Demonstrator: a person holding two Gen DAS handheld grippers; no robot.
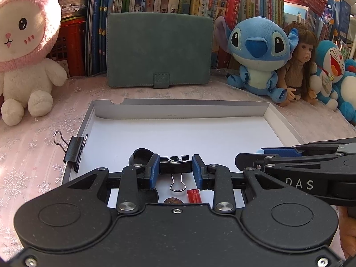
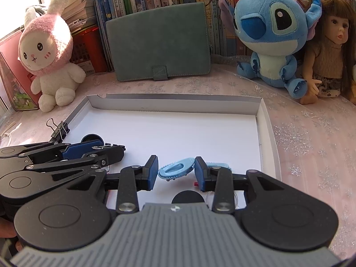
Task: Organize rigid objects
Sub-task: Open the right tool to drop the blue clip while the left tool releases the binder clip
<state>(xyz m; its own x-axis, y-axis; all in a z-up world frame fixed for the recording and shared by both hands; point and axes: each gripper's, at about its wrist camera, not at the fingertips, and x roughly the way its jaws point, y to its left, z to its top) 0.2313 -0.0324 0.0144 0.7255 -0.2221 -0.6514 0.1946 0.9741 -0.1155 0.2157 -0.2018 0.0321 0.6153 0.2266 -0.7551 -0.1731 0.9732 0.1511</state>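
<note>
Over the white tray, the left gripper clamps a black binder clip and the right gripper pinches a blue clip; next, probably setting each down below.

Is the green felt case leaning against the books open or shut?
Shut. The green felt case stands upright, its tab folded over the bottom edge onto the front.

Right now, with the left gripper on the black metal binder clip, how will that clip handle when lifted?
The black metal binder clip looks rigid and light, so it should lift easily. Its loose wire handle hangs free and may swing. The left gripper pads grip its smooth ends, so it could pivot or slip.
</note>
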